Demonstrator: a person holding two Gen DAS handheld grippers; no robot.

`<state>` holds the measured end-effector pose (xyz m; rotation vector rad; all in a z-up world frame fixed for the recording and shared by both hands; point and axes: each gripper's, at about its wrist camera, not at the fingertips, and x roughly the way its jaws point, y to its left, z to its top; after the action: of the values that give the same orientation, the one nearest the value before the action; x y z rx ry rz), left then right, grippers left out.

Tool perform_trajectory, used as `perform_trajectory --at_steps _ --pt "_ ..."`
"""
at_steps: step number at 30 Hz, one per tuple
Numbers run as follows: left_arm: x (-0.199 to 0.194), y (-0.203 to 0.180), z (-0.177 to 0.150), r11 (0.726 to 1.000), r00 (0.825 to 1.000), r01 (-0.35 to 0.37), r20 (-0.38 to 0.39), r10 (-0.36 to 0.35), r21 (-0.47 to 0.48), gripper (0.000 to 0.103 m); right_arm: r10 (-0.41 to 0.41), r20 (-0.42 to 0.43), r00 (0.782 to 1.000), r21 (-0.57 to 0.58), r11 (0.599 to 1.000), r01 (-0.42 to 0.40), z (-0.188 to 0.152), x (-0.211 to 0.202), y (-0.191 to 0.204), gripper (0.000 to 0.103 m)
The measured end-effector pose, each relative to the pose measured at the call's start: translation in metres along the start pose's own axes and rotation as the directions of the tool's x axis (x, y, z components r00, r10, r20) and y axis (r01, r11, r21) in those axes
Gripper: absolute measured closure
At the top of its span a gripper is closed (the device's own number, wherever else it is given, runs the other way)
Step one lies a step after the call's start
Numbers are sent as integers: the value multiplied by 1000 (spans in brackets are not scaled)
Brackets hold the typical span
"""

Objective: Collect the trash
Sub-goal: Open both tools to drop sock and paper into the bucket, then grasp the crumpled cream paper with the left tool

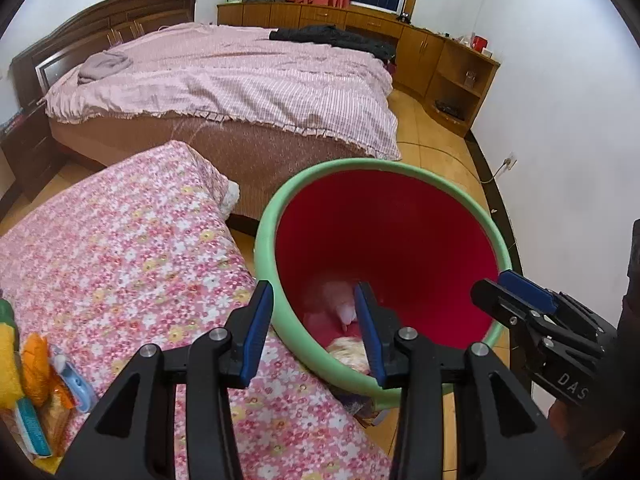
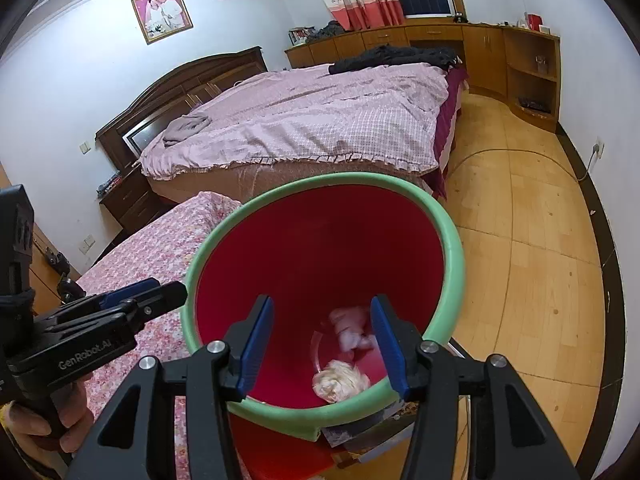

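Since both my grippers hang over bin (image 2: 454,256), jaws apart, nothing btwn pads: looks like drop step. Left gripper (image 1: 316,328) straddles near rim, right gripper (image 2: 322,340) aimed into mouth. Trash now at bottom: cream crumpled wad (image 2: 340,380) and pinkish-white wad (image 2: 350,328), latter blurred, maybe falling. Bin sits on floor just beside floral mattress (image 1: 120,248), prob so reach stays short. More wrappers (image 1: 44,380) on mattress by left edge, likely next pickup.
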<state>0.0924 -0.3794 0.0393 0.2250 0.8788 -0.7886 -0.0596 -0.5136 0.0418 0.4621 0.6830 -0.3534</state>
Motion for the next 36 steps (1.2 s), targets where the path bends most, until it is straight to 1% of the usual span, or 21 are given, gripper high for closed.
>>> perform_trajectory --at_steps 8,15,19,22,30,36 --pt "-29 12 -7 1000 999 -22 26 23 -15 61 23 23 999 -18 1000 -22 -5 -19 20 48" --pt "-63 36 -22 996 996 -68 51 71 -55 61 63 30 998 -30 998 -63 -13 -34 46 47" --pt "-82 56 -31 990 992 -98 74 105 -98 61 98 25 995 -39 995 -97 -18 -40 61 47" --pt "-97 76 -42 982 986 -136 80 147 -134 61 121 22 992 -55 991 -120 -23 -43 76 47" --pt "-134 125 -76 951 967 -224 69 244 -211 60 173 -1 985 -95 980 -172 -41 -45 116 44" --pt "-155 157 -98 926 954 -269 60 294 -264 61 199 -24 980 -118 973 -201 -52 -42 143 43"
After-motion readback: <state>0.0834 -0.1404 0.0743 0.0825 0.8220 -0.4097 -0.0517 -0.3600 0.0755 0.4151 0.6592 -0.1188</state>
